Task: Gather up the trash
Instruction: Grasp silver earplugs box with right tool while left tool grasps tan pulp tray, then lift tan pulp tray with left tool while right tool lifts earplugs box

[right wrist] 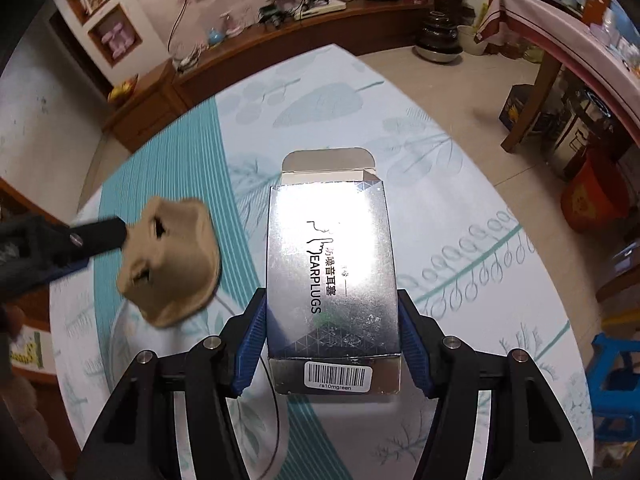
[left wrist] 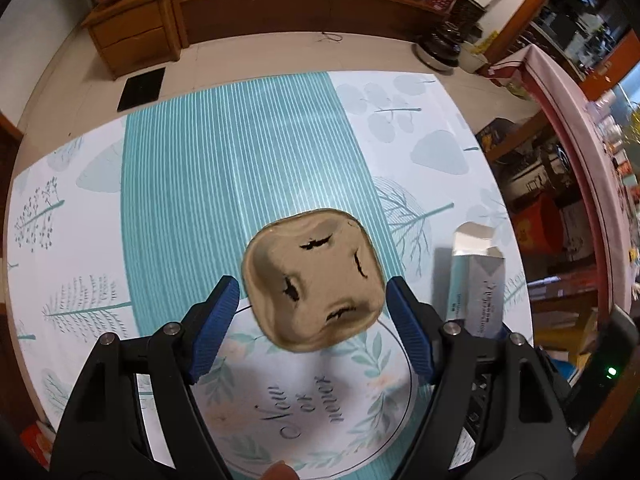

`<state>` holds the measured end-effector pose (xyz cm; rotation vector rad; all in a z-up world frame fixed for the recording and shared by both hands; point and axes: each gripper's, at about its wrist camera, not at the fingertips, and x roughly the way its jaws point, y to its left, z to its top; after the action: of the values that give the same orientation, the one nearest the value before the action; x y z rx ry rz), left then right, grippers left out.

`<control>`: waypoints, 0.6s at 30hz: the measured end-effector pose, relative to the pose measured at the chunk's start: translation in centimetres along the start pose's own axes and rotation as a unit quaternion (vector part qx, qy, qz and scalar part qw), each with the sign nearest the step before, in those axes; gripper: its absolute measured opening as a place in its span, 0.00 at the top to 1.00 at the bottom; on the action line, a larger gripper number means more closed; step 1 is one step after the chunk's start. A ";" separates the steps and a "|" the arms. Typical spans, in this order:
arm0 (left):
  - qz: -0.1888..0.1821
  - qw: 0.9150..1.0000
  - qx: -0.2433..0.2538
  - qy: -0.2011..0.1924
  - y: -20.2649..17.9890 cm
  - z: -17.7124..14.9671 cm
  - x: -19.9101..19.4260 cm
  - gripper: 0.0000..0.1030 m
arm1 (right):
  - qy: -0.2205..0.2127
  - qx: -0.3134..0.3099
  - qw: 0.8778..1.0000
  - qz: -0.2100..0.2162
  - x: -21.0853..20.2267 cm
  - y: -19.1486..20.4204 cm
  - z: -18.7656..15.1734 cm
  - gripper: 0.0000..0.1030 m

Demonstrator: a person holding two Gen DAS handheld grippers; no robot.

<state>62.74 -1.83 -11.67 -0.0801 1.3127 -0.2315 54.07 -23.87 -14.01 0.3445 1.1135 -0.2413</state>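
A brown pulp tray (left wrist: pixel 316 280) with torn slits lies upside down on the round table (left wrist: pixel 240 152), which has a teal-striped cloth. My left gripper (left wrist: pixel 312 286) points steeply down over it. Its blue pads (left wrist: pixel 218 320) flank the tray's near half, with a sliver of cloth showing at the left pad, so the gripper is open. A silver earplugs box (right wrist: pixel 332 264), its far flap open, sits between the blue pads (right wrist: pixel 252 340) of my right gripper (right wrist: pixel 331 298), which press its two sides. The same box (left wrist: pixel 478 276) shows to the right in the left wrist view.
A round print with leaves and words (left wrist: pixel 312 396) lies on the cloth under the left gripper. Wooden cabinets (left wrist: pixel 136 32) line the far wall. A second table with a pink cloth (right wrist: pixel 560 40) stands at the right, and a blue stool (right wrist: pixel 616 364) is beside the table edge.
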 end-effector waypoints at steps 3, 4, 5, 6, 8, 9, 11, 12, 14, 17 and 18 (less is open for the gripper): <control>0.010 1.000 -0.013 0.002 -0.4 0.3 1.2 0.29 | -0.005 0.012 1.000 0.008 0.0 -0.5 0.3 0.40; 0.018 1.000 -0.018 0.004 -0.6 0.4 1.8 0.29 | -0.003 0.015 1.000 0.011 0.2 -0.6 0.4 0.40; 0.024 0.999 -0.023 0.004 -0.6 0.5 2.3 0.29 | -0.001 0.017 1.000 0.014 0.5 -0.8 0.6 0.40; 0.034 0.999 -0.030 0.006 -0.6 0.5 2.9 0.29 | 0.000 0.017 1.000 0.018 0.6 -0.7 0.5 0.40; 0.038 0.998 -0.044 0.004 -0.3 0.4 3.5 0.29 | 0.002 0.015 1.000 0.024 0.6 -0.5 0.2 0.40; 0.035 0.998 -0.051 0.004 -0.1 0.3 3.7 0.29 | 0.003 0.014 1.000 0.027 0.6 -0.5 0.1 0.40; 0.032 0.998 -0.060 0.002 0.0 0.3 3.9 0.29 | 0.007 0.011 0.999 0.034 0.7 -0.3 -0.2 0.40; 0.032 0.998 -0.058 -0.002 0.0 0.2 3.9 0.32 | 0.008 0.010 0.999 0.038 0.8 -0.2 -0.3 0.40; 0.025 0.999 -0.044 -0.011 -0.4 -0.2 3.7 0.44 | 0.010 0.007 0.999 0.046 0.8 0.0 -0.9 0.41; 0.037 0.999 -0.017 -0.020 -0.9 -1.2 3.0 0.51 | 0.013 0.005 0.998 0.057 0.3 -0.1 -2.0 0.41; 0.037 0.999 -0.012 -0.021 -1.0 -1.6 2.7 0.54 | 0.014 0.005 0.998 0.059 0.0 -0.2 -2.6 0.41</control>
<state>61.70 -3.26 -14.48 -0.0562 1.2740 -0.1493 51.89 -23.04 -15.07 0.4217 1.1164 -0.1371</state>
